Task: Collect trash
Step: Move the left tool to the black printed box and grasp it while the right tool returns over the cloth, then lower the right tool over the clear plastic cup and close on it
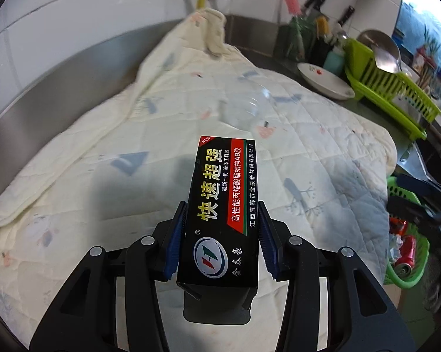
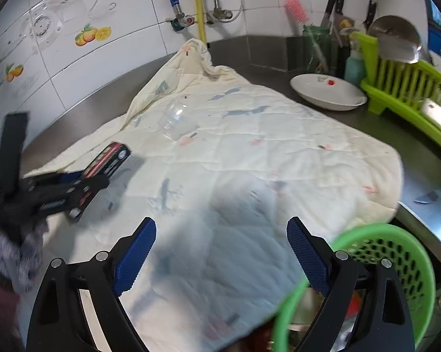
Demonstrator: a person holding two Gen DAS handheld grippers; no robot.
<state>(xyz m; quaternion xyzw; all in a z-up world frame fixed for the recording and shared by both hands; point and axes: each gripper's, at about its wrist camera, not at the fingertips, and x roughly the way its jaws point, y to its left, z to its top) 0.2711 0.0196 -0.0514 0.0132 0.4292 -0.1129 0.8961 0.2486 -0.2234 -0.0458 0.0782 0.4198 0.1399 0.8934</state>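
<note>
Two blue pads of the left gripper (image 1: 222,239) press on the long sides of a black glue box (image 1: 220,205), so its jaws stand partly closed on it. The box is lifted above the quilt (image 1: 103,176), casting a shadow there. Its long axis runs along the fingers, with the far end, marked "NEW", pointing away from the camera towards a clear plastic cup (image 1: 245,108) lying on its side on the quilt. The near end has an open flap.

The right gripper (image 2: 222,252) has its jaws spread wide, with nothing between the pads; only quilt shows below them.

A green basket (image 1: 405,234) sits at the quilt's right edge. In the left wrist view it holds a red can (image 1: 405,256), crumpled white paper and some red wrapping. In the right wrist view the basket (image 2: 396,252) lies just under the right finger, its contents blurred and mostly hidden.

Further back, a lime dish rack (image 2: 411,94) holds a metal ladle (image 2: 396,39). A white dish (image 2: 327,92) sits beside it, apparently empty, on the steel counter (image 2: 279,58).

Only the right wrist view shows the left gripper (image 2: 73,184) from the side, with the box (image 2: 109,158) slanting up and to the right, plus a sleeve at the lower left and fruit decals on the tiles. Only the left wrist view shows the box's printed face.
</note>
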